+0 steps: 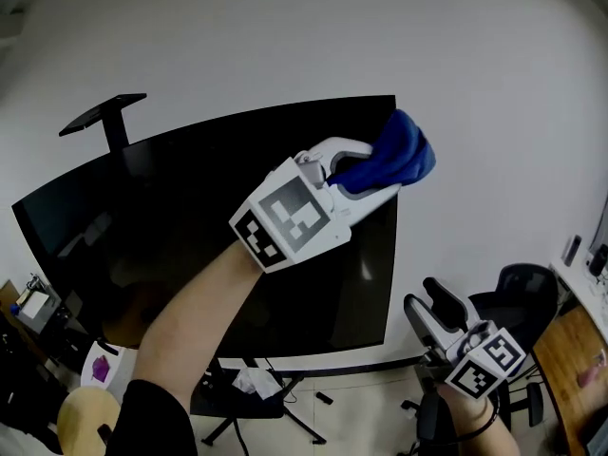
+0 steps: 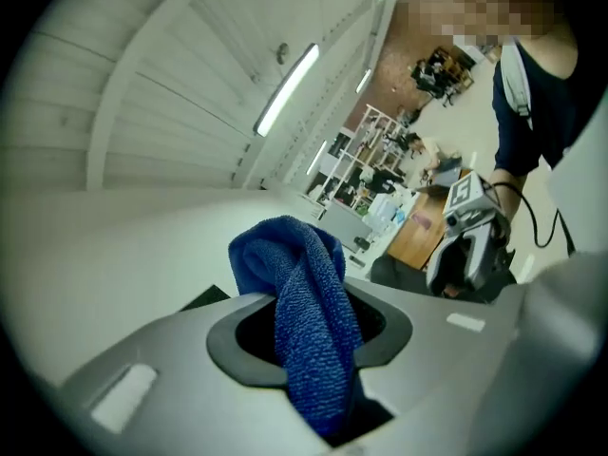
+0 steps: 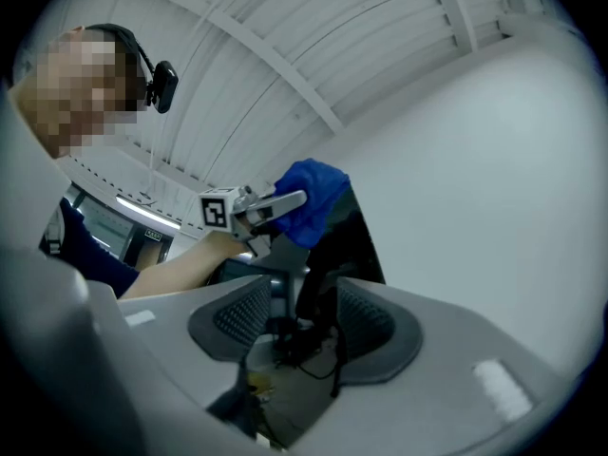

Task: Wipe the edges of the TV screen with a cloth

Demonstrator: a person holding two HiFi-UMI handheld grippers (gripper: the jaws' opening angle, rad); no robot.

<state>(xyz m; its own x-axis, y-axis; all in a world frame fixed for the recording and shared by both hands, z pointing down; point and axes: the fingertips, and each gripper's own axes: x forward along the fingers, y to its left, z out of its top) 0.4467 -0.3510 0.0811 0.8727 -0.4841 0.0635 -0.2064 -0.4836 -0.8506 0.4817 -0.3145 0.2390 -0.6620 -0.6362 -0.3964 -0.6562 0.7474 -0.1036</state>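
A large black TV screen (image 1: 190,226) stands in front of a white wall. In the head view my left gripper (image 1: 375,171) is shut on a bunched blue cloth (image 1: 399,155), which sits against the TV's upper right corner. The left gripper view shows the cloth (image 2: 309,321) pinched between the jaws and hanging out past them. My right gripper (image 1: 429,304) is low at the right, away from the screen, open with nothing between its fingers. In the right gripper view its own jaws (image 3: 294,316) stand apart, and beyond them are the cloth (image 3: 309,198) and the TV edge (image 3: 347,240).
A black bracket on a post (image 1: 104,117) rises behind the TV's upper left. The TV stand's legs (image 1: 266,402) spread on the floor below. A black office chair (image 1: 518,293) and a wooden desk (image 1: 570,350) stand at the right. Cluttered shelves (image 1: 33,307) are at the lower left.
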